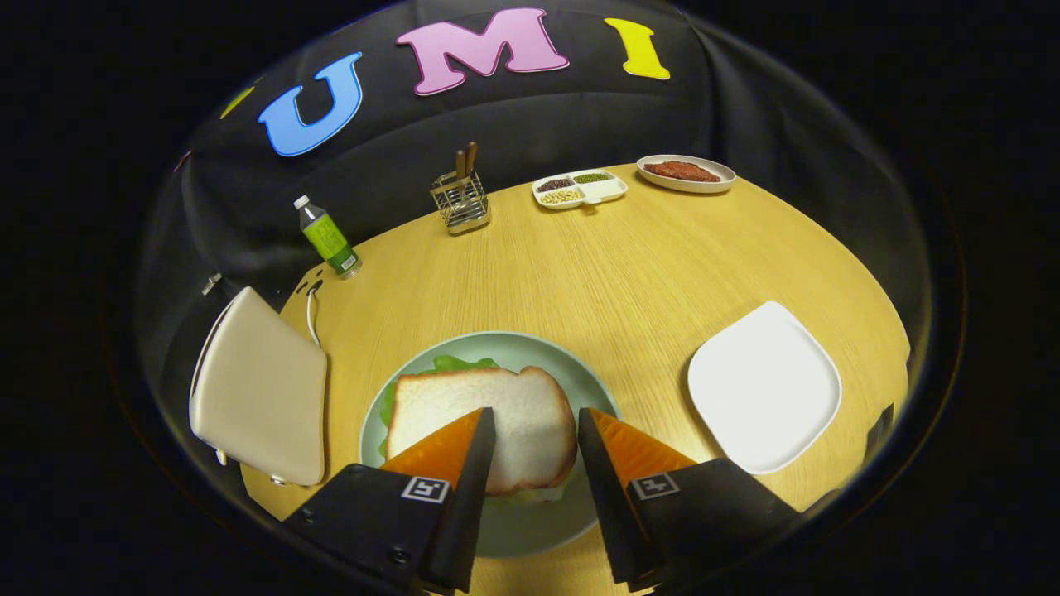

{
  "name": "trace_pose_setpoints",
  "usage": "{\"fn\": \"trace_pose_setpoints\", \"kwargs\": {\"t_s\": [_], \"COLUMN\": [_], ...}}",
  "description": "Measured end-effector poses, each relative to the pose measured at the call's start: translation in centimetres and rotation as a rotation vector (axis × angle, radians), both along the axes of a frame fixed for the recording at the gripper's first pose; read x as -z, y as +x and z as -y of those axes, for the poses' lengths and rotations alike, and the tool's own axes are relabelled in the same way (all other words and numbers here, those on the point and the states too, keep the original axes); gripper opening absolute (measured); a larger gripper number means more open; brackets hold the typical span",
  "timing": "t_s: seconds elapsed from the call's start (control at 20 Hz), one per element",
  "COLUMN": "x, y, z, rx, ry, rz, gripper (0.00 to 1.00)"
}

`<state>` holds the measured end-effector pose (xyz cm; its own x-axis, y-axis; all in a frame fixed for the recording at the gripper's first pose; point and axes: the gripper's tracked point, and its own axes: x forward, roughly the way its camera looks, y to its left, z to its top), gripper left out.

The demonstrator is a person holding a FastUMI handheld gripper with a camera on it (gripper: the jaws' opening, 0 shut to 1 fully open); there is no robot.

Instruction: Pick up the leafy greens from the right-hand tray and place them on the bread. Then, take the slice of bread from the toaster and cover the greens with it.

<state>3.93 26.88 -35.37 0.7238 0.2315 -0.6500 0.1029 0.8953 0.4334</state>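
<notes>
The tongs (537,414) hang open with nothing in them, fingers spread over the pale slice of white bread (484,422) lying on the round pale-green plate (530,352). The ruffled green lettuce leaves (451,364) are mostly buried, only an edge peeks out beyond the slice. To the right sits a square white tray (763,387), to the left a cream toaster (258,389), partly cut off.

You see the top bread slice (484,426) lying flat on the green plate (530,352), leafy greens (451,364) peeking out beneath; the white tray (766,385) sits bare.
</notes>
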Motion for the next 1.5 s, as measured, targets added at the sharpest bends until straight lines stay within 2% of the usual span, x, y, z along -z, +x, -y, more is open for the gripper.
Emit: {"fn": "trace_pose_setpoints", "kwargs": {"t_s": [0.05, 0.2, 0.25, 0.35, 0.65, 1.05, 1.25, 1.5], "x": [-0.2, -1.0, -1.5, -3.0, -10.9, -25.5, -30.1, -30.9], "y": [0.1, 0.0, 0.1, 0.0, -0.1, -3.5, -5.9, -7.3], "z": [0.3, 0.8, 1.4, 2.7, 8.4, 15.8, 15.5, 12.2], "rx": [-0.001, -0.040, -0.053, -0.075, -0.109, -0.119, -0.126, -0.172], "ry": [-0.003, -0.022, -0.042, -0.073, -0.137, -0.306, -0.338, -0.324], "rz": [0.008, 0.040, 0.061, 0.114, 0.326, 0.643, 0.727, 0.712], "gripper": [0.75, 0.85, 0.94, 0.99, 0.99, 0.98, 0.98, 0.98]}}
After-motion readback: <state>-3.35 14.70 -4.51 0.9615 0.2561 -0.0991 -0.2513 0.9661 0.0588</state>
